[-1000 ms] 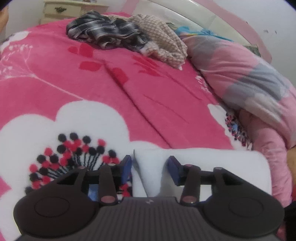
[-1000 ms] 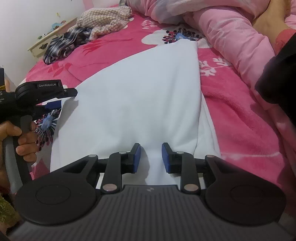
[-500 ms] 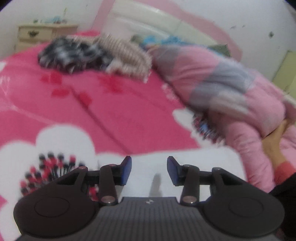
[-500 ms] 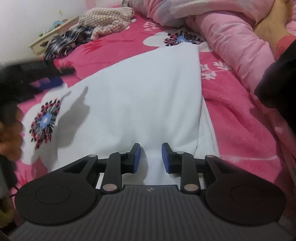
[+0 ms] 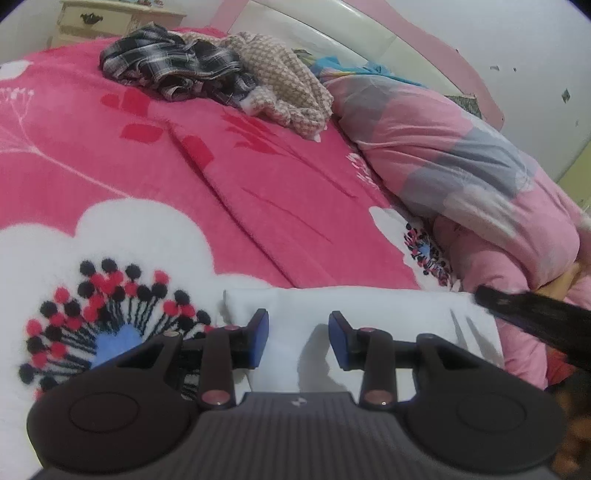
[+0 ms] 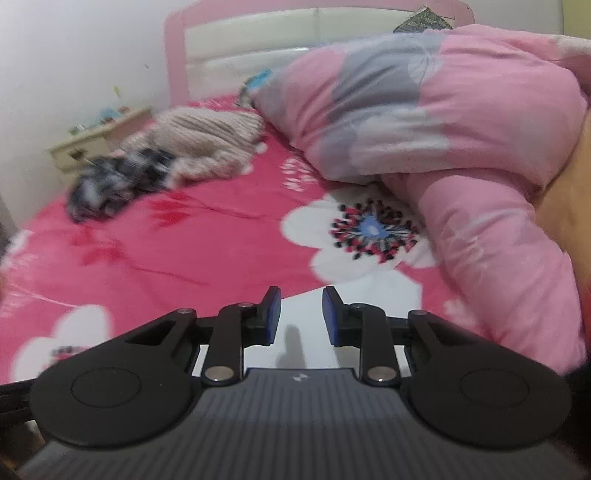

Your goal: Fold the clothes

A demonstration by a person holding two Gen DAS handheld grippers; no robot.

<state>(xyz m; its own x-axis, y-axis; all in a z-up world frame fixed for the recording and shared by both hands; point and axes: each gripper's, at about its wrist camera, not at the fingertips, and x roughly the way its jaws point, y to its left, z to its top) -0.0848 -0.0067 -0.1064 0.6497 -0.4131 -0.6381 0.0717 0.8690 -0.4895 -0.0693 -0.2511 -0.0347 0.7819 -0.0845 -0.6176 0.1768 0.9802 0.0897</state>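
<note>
A white garment (image 5: 369, 314) lies flat on the pink flowered blanket (image 5: 258, 177), close in front of both grippers. My left gripper (image 5: 298, 339) is open and empty, just above the garment near its left far corner. My right gripper (image 6: 301, 314) is open and empty, over the garment's far edge (image 6: 369, 291). A black part of the right tool (image 5: 532, 321) shows at the right of the left wrist view. A plaid garment (image 5: 162, 66) and a beige checked garment (image 5: 288, 85) lie crumpled at the far side of the bed.
A rolled pink and grey quilt (image 5: 461, 162) runs along the right side of the bed, also in the right wrist view (image 6: 424, 110). A pink and cream headboard (image 6: 288, 40) stands behind. A cream nightstand (image 5: 110, 18) stands at the far left.
The right gripper has moved forward along the white garment and tilted up; its view now faces the headboard. The left gripper has shifted a little and stays open over the garment's corner.
</note>
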